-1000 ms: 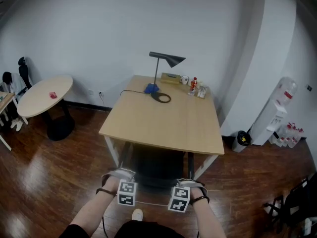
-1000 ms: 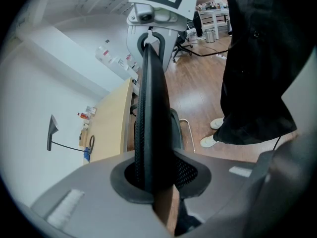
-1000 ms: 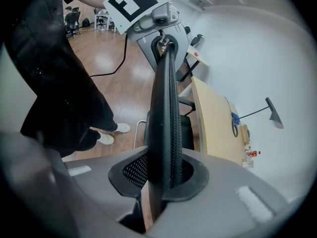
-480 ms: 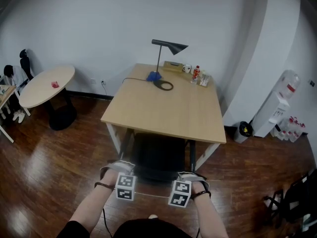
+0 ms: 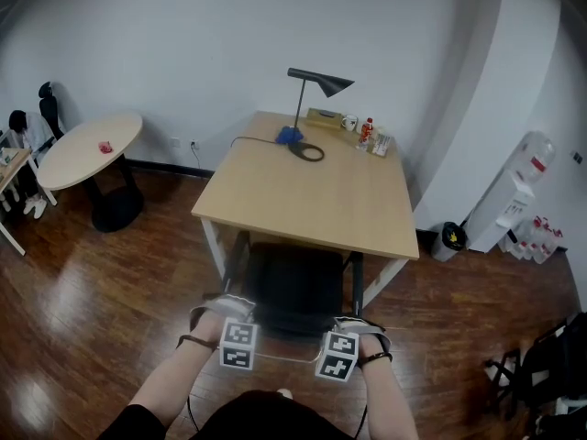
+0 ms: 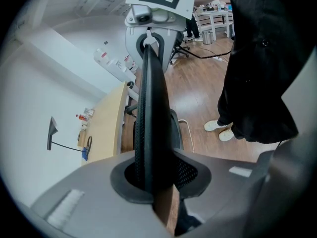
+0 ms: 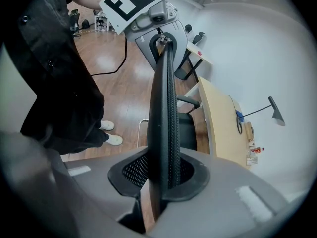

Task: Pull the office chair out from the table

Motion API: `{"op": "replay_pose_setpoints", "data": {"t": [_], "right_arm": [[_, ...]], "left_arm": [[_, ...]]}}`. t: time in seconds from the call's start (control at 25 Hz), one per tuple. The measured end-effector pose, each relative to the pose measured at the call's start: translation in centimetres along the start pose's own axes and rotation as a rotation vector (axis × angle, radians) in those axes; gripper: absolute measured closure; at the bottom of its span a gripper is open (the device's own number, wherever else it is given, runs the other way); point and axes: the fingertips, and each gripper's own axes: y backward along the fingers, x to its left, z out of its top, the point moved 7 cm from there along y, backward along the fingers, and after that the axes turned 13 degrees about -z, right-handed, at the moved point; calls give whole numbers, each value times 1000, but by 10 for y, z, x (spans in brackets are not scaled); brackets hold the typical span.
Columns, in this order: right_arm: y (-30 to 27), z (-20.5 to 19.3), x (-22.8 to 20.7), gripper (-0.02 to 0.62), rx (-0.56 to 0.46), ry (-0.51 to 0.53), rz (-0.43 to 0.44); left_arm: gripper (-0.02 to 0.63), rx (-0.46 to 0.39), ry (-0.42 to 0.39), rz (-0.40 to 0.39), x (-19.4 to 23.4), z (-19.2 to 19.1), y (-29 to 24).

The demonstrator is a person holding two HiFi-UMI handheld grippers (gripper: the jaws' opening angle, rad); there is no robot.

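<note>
Grippers both clamped on the chair's backrest

Left gripper point(image 6: 153, 180) and right gripper point(image 7: 163, 177) each pinch the top rim of the office chair point(image 5: 293, 287), whose seat sits partly under the near edge of the desk point(image 5: 312, 200). It looks best to draw both hands back evenly and level, so the chair rolls straight and the thin rim doesn't slip free.

A desk lamp point(image 5: 323, 82) and bottle point(image 5: 366, 132) stand on the table point(image 5: 312, 204).
</note>
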Motion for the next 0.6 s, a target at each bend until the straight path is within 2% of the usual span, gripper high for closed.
{"op": "replay_pose_setpoints", "data": {"t": [0.6], "right_arm": [[19,6,28,509,17,-14,19]], "left_arm": [[534,-5,-19,-21,-30,3,7]]}}
